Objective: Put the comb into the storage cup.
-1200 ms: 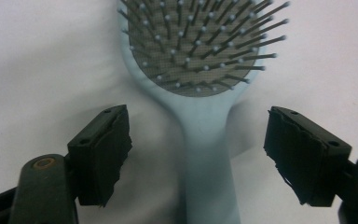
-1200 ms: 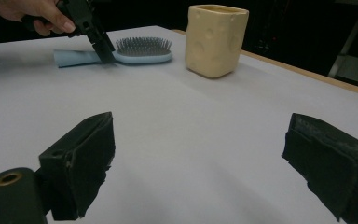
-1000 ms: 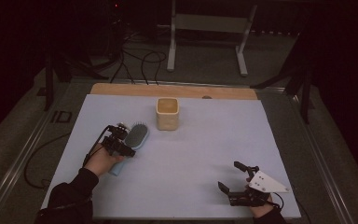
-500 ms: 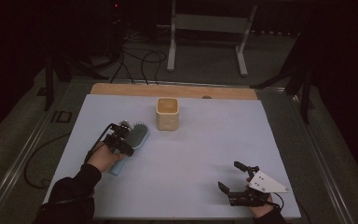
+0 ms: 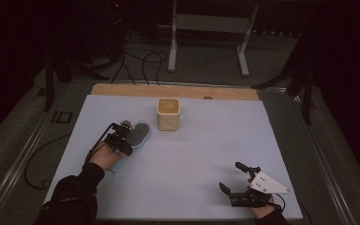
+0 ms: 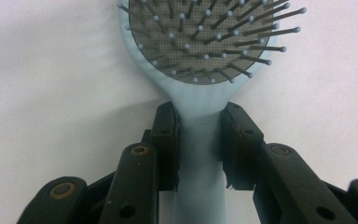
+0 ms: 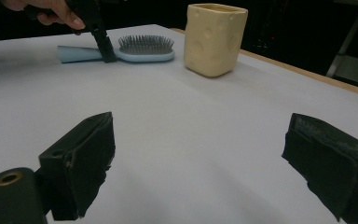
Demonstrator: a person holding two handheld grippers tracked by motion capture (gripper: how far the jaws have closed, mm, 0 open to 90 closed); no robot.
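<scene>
High view, hairbrush: your pale blue hairbrush [image 5: 138,135] lies bristles up on the left half of the white worktop [image 5: 201,154], head towards 1 o'clock, handle running back under your left hand [image 5: 107,157].
High view, left gripper: your left gripper [image 5: 122,139] sits over the neck of the brush; its jaws have just been closing with the handle between them.
High view, cup: the cream cup [image 5: 168,114] stands upright near the far edge, at 2 o'clock from the brush head and close to it, not touching.
High view, right gripper: your right gripper [image 5: 238,179] rests near the front right corner at 5 o'clock on the sheet, jaws spread wide with nothing between them.
High view, open room: the middle and the right half of the sheet lie bare between your two grippers; a wooden strip [image 5: 122,89] borders the far edge behind the cup.
Left gripper view, grip: both black pads [image 6: 165,140] press on the handle just below the head, so you are gripping the brush; bare sheet lies at 3 and 9 o'clock of it.
Right gripper view, jaws: the two jaws stand far apart at 7 and 4 o'clock, holding nothing, with bare sheet ahead.
Right gripper view, far things: the brush lies flat at 11 o'clock with a jaw of the other gripper on its handle; the cup stands at 1 o'clock, just beside the brush head, near the sheet's edge.
</scene>
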